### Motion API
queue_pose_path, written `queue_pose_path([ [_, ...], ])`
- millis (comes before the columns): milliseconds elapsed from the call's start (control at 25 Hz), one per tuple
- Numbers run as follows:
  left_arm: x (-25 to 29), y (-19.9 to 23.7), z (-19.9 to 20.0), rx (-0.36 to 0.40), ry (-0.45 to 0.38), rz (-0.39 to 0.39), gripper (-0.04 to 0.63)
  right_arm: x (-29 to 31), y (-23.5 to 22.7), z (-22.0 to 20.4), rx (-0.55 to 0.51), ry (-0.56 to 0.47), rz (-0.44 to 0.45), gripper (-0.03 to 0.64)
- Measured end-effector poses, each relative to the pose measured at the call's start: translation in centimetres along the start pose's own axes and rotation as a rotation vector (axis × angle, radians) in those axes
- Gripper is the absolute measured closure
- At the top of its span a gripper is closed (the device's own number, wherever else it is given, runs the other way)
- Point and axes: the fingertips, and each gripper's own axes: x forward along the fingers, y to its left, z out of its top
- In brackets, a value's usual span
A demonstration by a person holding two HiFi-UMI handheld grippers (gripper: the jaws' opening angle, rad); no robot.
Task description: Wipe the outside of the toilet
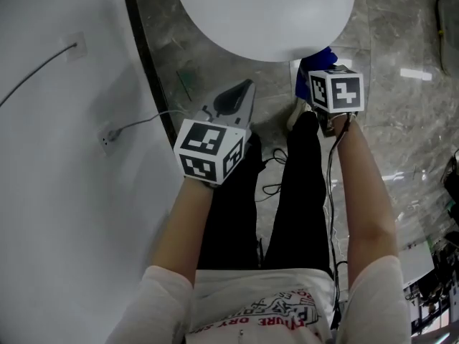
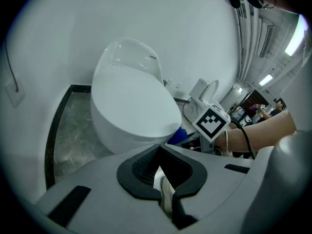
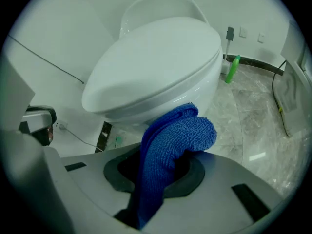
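While the right claw (image 3: 163,177) is clamped on a blue cloth (image 3: 178,133) just under the front rim of the white toilet (image 3: 156,67), the left claw (image 2: 161,174) is pinched together on nothing, hanging near the bowl's side.

green bottle (image 3: 233,69) on floor by wall | wall socket (image 1: 107,138) with cable | marble floor (image 1: 401,120)

Grey marbled floor (image 1: 401,49), glossy tiles. Standing on it: white toilet (image 3: 161,67); green bottle (image 3: 232,68) just beside the toilet's base, by the wall. Black cable (image 3: 279,106) lies loose.
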Motion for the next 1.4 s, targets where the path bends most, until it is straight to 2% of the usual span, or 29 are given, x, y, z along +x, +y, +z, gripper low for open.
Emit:
queue_pose_path([
  [200,-2.6,3.4,-2.3,-0.037,-0.005,0.021,0.588,1.4,3.9,-0.6,0.019,0.01,-0.005,0.545],
  [400,-4.3,5.6,-4.0,0.01,-0.01,0.04,0.588,3.2,8.1,-0.7,-0.002,0.014,-0.001,0.545],
  [600,-6.2,7.9,-5.7,-0.053,-0.022,0.047,0.588,5.6,13.6,-0.1,-0.01,0.023,0.067,0.545],
  [840,-9.2,11.3,-7.6,-0.117,-0.016,0.111,0.588,7.4,20.1,3.7,-0.156,-0.043,0.12,0.545],
  [1000,-10.9,12.3,-8.3,-0.161,-0.015,0.162,0.588,6.9,23.2,6.4,-0.182,-0.079,0.17,0.545],
  [1080,-11.3,12.1,-7.7,-0.177,-0.03,0.183,0.588,5.8,24.6,7.0,-0.197,-0.085,0.207,0.545],
  [1200,-11.9,10.2,-4.9,-0.19,-0.083,0.181,0.588,2.0,25.1,8.0,-0.219,-0.126,0.239,0.545],
  [1400,-15.3,4.1,2.0,-0.147,-0.139,0.154,0.588,-9.3,23.9,9.0,-0.262,-0.224,0.208,0.545],
])
